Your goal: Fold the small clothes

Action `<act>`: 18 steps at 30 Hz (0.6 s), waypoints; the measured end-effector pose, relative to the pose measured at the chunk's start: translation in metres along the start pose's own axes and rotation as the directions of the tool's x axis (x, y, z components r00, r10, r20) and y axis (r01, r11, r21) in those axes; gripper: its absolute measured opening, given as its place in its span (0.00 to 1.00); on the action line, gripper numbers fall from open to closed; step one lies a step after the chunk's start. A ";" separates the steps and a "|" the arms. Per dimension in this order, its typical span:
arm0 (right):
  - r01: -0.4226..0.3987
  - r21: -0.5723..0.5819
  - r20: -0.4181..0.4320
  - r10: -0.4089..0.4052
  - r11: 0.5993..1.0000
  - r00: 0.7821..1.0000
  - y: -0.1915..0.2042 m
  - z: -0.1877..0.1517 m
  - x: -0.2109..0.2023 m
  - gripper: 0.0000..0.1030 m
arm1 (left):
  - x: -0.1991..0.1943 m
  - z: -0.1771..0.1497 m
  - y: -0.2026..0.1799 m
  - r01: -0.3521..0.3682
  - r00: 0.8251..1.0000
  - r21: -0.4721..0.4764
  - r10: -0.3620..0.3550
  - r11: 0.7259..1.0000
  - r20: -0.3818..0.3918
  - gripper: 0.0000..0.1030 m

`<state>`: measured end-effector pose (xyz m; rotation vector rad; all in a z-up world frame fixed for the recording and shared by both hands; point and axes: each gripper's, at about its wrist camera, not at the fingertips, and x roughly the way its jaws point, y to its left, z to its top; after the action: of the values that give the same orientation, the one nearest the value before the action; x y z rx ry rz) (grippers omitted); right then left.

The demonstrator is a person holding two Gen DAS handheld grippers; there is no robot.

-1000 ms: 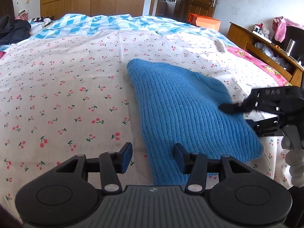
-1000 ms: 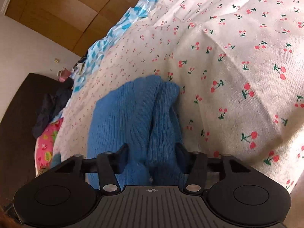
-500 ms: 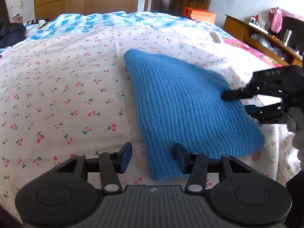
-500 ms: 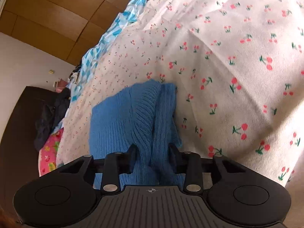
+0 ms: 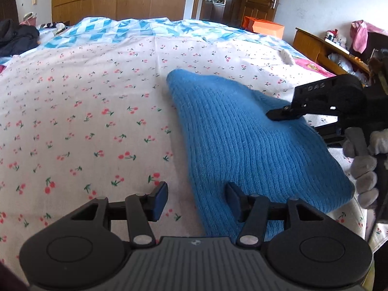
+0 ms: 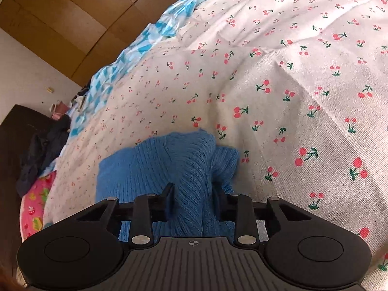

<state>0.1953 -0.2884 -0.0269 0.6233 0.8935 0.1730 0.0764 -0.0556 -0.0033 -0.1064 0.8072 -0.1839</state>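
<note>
A blue ribbed knit garment (image 5: 245, 145) lies folded on the cherry-print bedsheet (image 5: 84, 111). My left gripper (image 5: 196, 201) is open and empty just above the sheet, its right finger over the garment's near left edge. My right gripper (image 6: 192, 197) is shut on a thick fold of the blue knit garment (image 6: 184, 165). In the left wrist view the right gripper (image 5: 286, 115) reaches in from the right, its upper finger on top of the garment's right side.
A blue-and-white checked quilt (image 5: 135, 29) lies at the bed's far end. Dark clothes (image 5: 17, 38) sit at the far left. A wooden bedside unit (image 5: 325, 48) with clutter stands on the right. An orange box (image 5: 264, 26) is near the door.
My right gripper's fingers have closed in on the fold of blue knit. The left gripper has shifted slightly; the garment now sits further right in its view.
</note>
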 end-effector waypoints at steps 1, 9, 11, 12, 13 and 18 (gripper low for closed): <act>0.011 -0.024 0.004 -0.010 1.000 1.000 0.004 0.000 -0.005 0.36 | -0.001 0.000 0.000 0.004 1.000 -0.002 -0.004 1.000 0.003 0.57; 0.063 -0.196 0.097 -0.045 0.979 0.994 0.039 -0.024 -0.062 0.36 | -0.010 -0.001 0.004 0.019 1.000 -0.027 -0.018 0.999 0.011 0.57; 0.079 -0.265 0.093 -0.056 0.961 0.994 0.047 -0.044 -0.071 0.36 | -0.011 -0.001 0.003 0.012 1.000 -0.023 -0.012 1.000 0.005 0.57; 0.096 -0.297 0.091 -0.072 0.950 0.993 0.049 -0.053 -0.073 0.36 | -0.011 -0.001 0.002 0.007 1.000 -0.016 -0.007 1.000 0.003 0.57; 0.114 -0.334 0.087 -0.090 0.936 0.992 0.051 -0.063 -0.074 0.36 | -0.011 -0.002 0.000 0.002 1.000 -0.007 -0.002 1.000 -0.001 0.57; 0.236 -0.422 0.076 -0.226 0.875 0.971 0.042 -0.085 -0.058 0.36 | -0.007 -0.005 -0.002 -0.008 0.999 0.005 0.008 1.000 -0.032 0.57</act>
<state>0.0976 -0.2398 -0.0028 0.1039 0.8638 0.1396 0.0675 -0.0567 -0.0018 -0.0955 0.8386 -0.1807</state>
